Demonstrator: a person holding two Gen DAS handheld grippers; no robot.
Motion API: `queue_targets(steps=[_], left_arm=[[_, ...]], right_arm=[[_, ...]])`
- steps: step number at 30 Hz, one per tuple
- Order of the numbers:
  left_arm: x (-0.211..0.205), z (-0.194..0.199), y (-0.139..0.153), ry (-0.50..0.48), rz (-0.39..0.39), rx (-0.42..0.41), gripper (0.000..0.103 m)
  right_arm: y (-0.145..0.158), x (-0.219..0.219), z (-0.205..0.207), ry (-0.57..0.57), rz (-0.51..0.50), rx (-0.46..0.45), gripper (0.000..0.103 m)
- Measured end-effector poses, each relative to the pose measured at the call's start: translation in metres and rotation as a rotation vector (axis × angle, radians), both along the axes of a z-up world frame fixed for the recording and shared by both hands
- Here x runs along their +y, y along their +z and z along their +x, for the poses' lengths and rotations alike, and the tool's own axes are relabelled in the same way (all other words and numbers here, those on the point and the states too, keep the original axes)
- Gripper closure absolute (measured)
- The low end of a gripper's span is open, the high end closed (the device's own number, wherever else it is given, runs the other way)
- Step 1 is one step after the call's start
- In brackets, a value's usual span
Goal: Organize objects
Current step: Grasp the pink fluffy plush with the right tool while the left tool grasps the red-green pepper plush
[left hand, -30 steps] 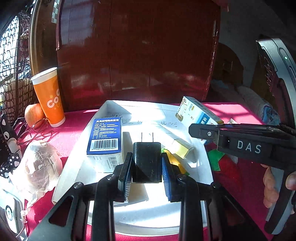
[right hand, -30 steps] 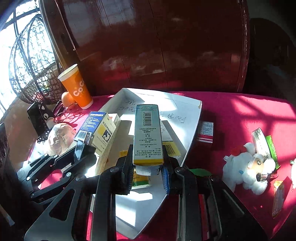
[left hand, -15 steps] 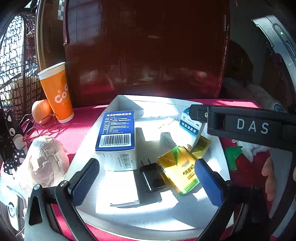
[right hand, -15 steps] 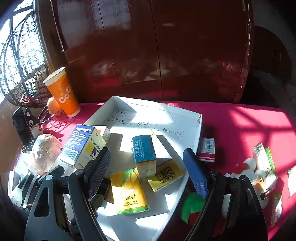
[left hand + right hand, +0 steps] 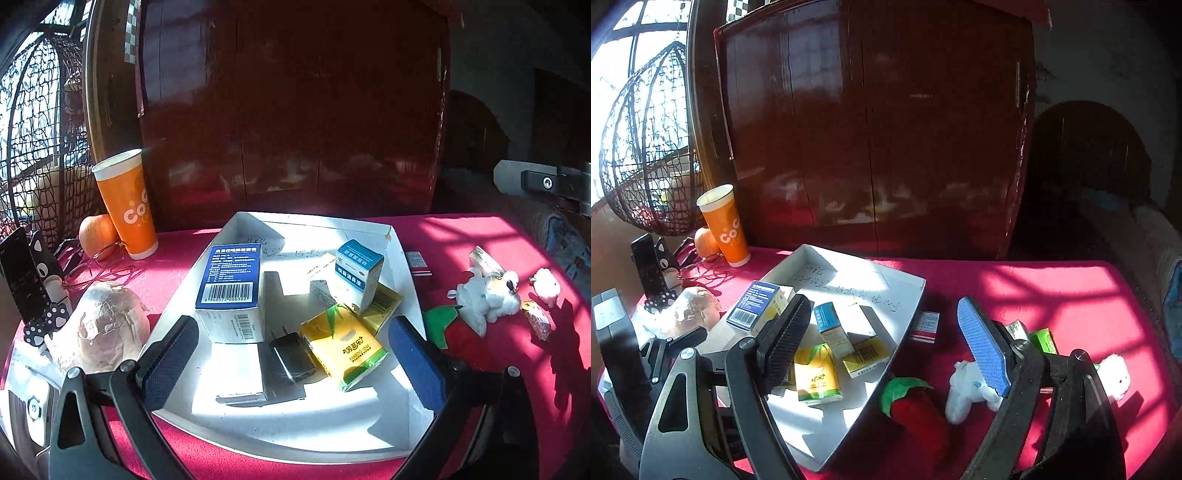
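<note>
A white tray [image 5: 400, 258] on the red tablecloth holds a blue barcode box [image 5: 231, 280], a black charger [image 5: 291, 356], a yellow tissue pack [image 5: 343, 345] and a teal-topped box [image 5: 358, 273] that stands on a flat yellow box. My left gripper [image 5: 291, 354] hovers open over the tray's near end, above the charger, touching nothing. My right gripper [image 5: 886, 343] is open above the tray's right rim [image 5: 916, 295], its jaws empty. The teal-topped box [image 5: 829, 325] sits just beyond its left pad. Its body shows at the right edge of the left wrist view.
Right of the tray lie a small red-and-white box [image 5: 925, 326], a red strawberry plush [image 5: 916, 410], a white plush animal [image 5: 484, 295] and a green box [image 5: 1043, 341]. At the left are an orange cup [image 5: 127, 206], an orange fruit [image 5: 98, 232], glasses and a wrapped lump [image 5: 103, 328]. A dark wooden panel stands behind.
My left gripper opened and dropped the charger, which now lies in the tray. My right gripper opened, left the teal-topped box in the tray, then rose and drew back to the right.
</note>
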State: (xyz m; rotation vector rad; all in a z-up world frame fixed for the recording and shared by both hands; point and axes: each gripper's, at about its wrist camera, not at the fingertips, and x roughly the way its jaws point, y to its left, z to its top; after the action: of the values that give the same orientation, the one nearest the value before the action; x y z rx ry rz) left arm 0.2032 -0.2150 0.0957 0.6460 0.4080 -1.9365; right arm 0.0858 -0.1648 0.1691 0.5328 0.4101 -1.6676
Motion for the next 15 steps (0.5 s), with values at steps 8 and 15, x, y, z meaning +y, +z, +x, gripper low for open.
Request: queue_targets(steps=[8,15], left_arm=[[0.023,-0.027,0.003,-0.135,0.021,0.036,0.0],[0.05,-0.075,-0.008,-0.326,0.127,0.052,0.0]], right_arm=[[-0.013,0.057,-0.118,-0.215,0.009,-0.076,0.02],[-0.041,0.108,-0.227,-0.408,0.042,-0.136,0.02]])
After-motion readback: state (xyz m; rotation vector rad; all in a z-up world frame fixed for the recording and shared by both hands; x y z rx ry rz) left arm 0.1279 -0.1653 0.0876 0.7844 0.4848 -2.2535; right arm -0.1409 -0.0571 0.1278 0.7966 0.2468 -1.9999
